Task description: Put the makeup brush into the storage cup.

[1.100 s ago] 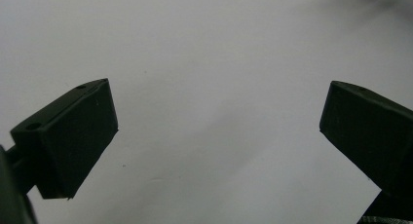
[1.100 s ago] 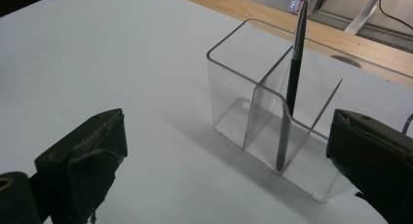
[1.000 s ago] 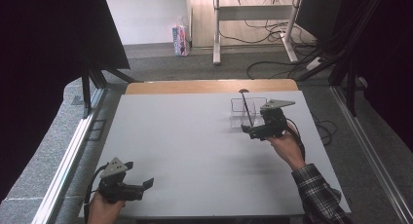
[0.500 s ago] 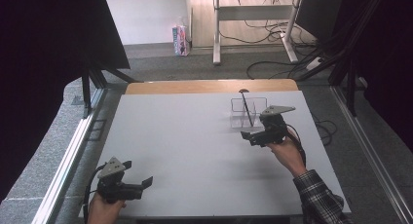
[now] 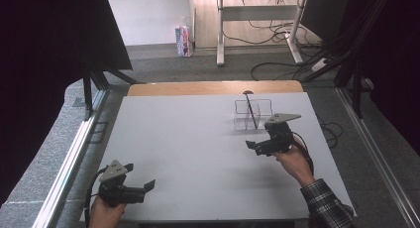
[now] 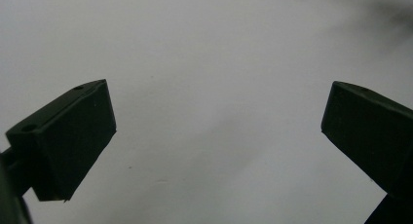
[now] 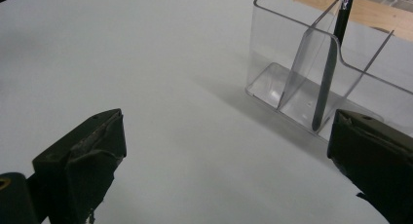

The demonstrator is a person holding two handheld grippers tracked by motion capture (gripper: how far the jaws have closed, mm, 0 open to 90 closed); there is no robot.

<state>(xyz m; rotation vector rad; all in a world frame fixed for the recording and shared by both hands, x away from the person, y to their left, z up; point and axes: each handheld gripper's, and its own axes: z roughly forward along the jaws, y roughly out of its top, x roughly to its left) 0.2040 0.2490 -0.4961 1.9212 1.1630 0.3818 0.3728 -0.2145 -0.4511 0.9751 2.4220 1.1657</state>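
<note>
Pen-like and thin, the dark stick with a rounded top (image 5: 252,110) leans tilted in a clear plastic divided holder (image 5: 253,114) on the far right of the white table (image 5: 198,143). Going left to right, our left gripper (image 5: 141,187) hovers near the front edge, jaws wide apart and empty. Our right gripper (image 5: 252,146) sits just beside the holder, jaws spread, nothing between them. We judge the stick light, stiff and slippery; we would pinch its upper shaft above the rim, since the holder looks light and could tip.

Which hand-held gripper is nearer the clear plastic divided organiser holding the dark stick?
Right. The right hand-held gripper hovers just in front of the clear plastic divided organiser; the left hand-held gripper sits far off at the table's near-left corner.
</note>
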